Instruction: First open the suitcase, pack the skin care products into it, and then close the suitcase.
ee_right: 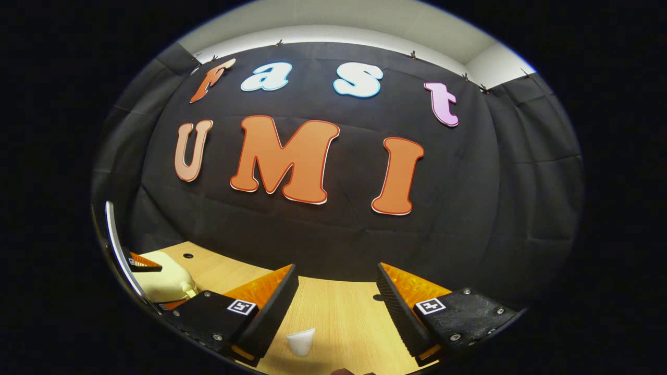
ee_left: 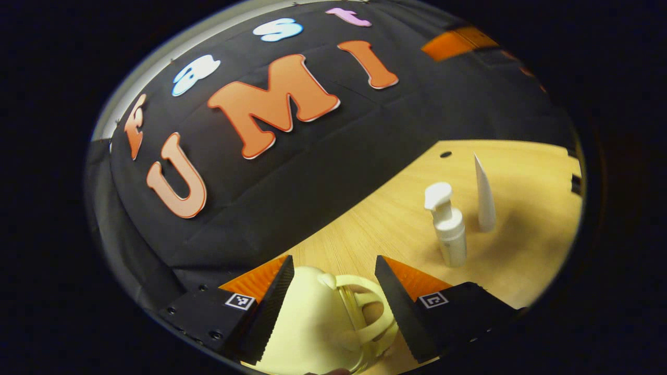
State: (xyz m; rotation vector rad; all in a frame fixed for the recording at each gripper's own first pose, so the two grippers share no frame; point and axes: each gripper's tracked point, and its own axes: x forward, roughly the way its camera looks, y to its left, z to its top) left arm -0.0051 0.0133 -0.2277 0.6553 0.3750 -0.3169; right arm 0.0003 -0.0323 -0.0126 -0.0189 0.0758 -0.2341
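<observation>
A small pale yellow suitcase (ee_left: 307, 323) lies on the wooden table (ee_left: 521, 250), its handle (ee_left: 365, 297) turned toward me. My left gripper (ee_left: 333, 263) is open, one finger on each side of the suitcase's handle end. Beyond it stand a white pump bottle (ee_left: 448, 224) and a white tapered tube (ee_left: 484, 195), both upright. In the right gripper view my right gripper (ee_right: 336, 268) is open and holds nothing, hovering over the table (ee_right: 344, 307) with the white tip of a product (ee_right: 301, 341) low between its fingers. The suitcase (ee_right: 167, 284) appears at the far left there.
The booth's black cloth wall (ee_left: 323, 172) rises right behind the table's far edge. Small dark holes (ee_left: 445, 154) dot the tabletop. A thin silver bar (ee_right: 117, 245) curves up at the far left of the right gripper view.
</observation>
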